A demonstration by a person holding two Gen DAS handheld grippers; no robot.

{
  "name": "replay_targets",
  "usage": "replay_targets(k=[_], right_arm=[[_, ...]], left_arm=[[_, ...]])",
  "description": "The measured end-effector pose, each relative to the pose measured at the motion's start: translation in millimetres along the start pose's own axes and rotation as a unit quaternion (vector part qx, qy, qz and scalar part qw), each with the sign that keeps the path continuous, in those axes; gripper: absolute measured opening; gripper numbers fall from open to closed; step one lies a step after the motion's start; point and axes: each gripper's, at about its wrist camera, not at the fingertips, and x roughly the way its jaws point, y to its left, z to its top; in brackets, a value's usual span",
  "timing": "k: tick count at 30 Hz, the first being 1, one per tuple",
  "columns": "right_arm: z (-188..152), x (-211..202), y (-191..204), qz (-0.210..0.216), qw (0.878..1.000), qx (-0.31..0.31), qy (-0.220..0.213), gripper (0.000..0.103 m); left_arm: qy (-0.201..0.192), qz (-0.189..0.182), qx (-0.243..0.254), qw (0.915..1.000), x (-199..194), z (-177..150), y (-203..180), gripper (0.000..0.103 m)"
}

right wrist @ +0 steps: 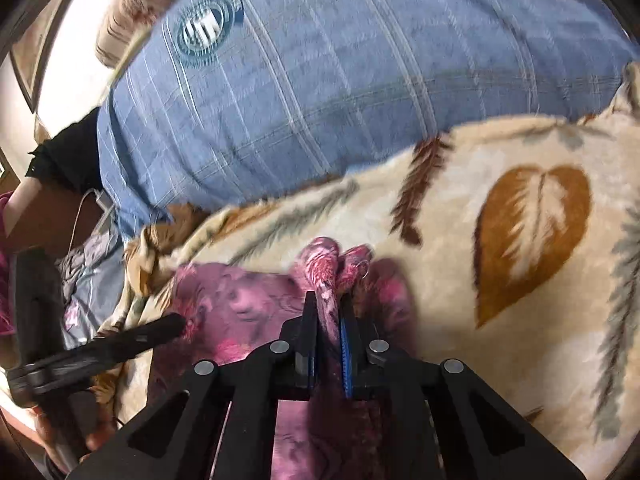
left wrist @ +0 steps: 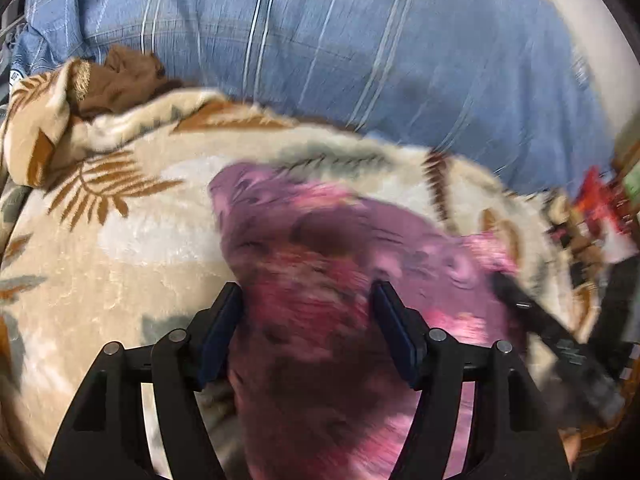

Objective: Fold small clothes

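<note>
A small purple-and-pink patterned garment (left wrist: 320,248) lies on a cream blanket with leaf prints (left wrist: 120,248). My left gripper (left wrist: 308,312) hovers low over its near part, jaws wide apart. The cloth fills the gap between the fingers, which do not pinch it. In the right wrist view my right gripper (right wrist: 330,316) is shut on a bunched fold of the garment (right wrist: 240,304), which sticks up past the fingertips. The left gripper (right wrist: 160,330) shows there as a dark blurred tip at the garment's left edge. The right gripper (left wrist: 520,304) shows blurred at the garment's right edge.
A blue striped pillow (left wrist: 340,48) lies behind the blanket. A crumpled brown cloth (left wrist: 128,76) sits at the back left. Red clutter (left wrist: 600,196) is at the right edge. A white cable (right wrist: 80,216) and grey-blue fabric (right wrist: 88,272) lie off the blanket's left side.
</note>
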Motion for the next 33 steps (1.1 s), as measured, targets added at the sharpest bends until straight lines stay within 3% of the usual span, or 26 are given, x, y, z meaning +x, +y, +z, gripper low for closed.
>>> replay_targets(k=[2,4,7,8,10,12,13,15,17,18,19,22,24,28,30,31,33], right_arm=[[-8.6,21.7,-19.8,-0.01,0.999,0.03,0.037,0.009],[-10.0,22.4,-30.8,0.015,0.998,0.056,0.035,0.008],[-3.5,12.3,-26.3,0.006,0.998,0.05,0.048,0.019],[-3.1,-0.3,-21.1,-0.004,0.998,0.039,0.039,0.023],[-6.2,-22.1,-13.2,0.023,0.999,0.021,0.017,0.023],[-17.0,-48.5,-2.0,0.055,0.998,-0.013,-0.008,0.031],[-26.1,-57.6,3.3,0.06,0.997,-0.036,-0.017,0.04],[-45.0,-56.4,10.1,0.041,0.996,-0.078,-0.008,0.054],[-64.0,-30.9,12.8,-0.021,0.993,-0.112,0.033,0.057],[-69.3,-23.3,10.8,-0.032,0.992,-0.116,0.043,0.061],[-71.9,-26.4,8.7,-0.028,0.993,-0.111,0.02,0.063],[-63.9,-37.4,8.7,-0.047,0.994,-0.095,0.032,0.067],[-60.7,-56.6,8.5,-0.051,0.995,-0.088,0.017,0.067],[-70.4,-81.3,-0.1,-0.039,0.995,-0.089,0.002,0.069],[-85.1,-71.6,-9.5,-0.053,0.994,-0.089,0.025,0.071],[-92.4,-65.4,-12.2,-0.06,0.994,-0.086,0.031,0.077],[-104.3,-66.7,-14.6,-0.062,0.995,-0.084,0.001,0.082]], left_arm=[[0.029,-0.014,-0.024,0.9992,22.6,-1.3,10.7,0.075],[0.013,-0.008,-0.011,0.9998,16.0,3.2,8.2,0.076],[0.023,-0.003,0.003,0.9997,7.9,5.7,9.7,0.076],[0.016,-0.004,0.007,0.9998,-1.9,4.0,11.0,0.076],[-0.008,-0.012,0.033,0.9994,-26.4,-5.7,7.8,0.075],[-0.034,-0.012,0.072,0.9968,-49.3,-24.3,0.8,0.075],[-0.04,-0.012,0.083,0.9957,-53.6,-31.6,-2.5,0.075],[-0.037,-0.004,0.114,0.9928,-50.8,-53.5,-13.2,0.077],[-0.018,0.027,0.138,0.9899,-29.2,-70.1,-21.6,0.079],[-0.023,0.031,0.13,0.9908,-24.3,-72.8,-20.3,0.083],[-0.027,0.029,0.119,0.9922,-24.4,-70.4,-17.8,0.089],[0.008,0.001,0.072,0.9974,-28.8,-58.4,-1.2,0.089],[0.001,-0.009,0.058,0.9983,-43.8,-60.7,6.8,0.089],[-0.033,-0.011,0.098,0.9945,-72.6,-92.4,0.2,0.089],[-0.026,-0.002,0.126,0.9917,-63.6,-109.4,-9.3,0.089],[-0.026,0.008,0.138,0.9901,-57.4,-117.9,-14.3,0.09],[-0.047,0.026,0.135,0.9894,-54.1,-126.5,-15.6,0.095]])
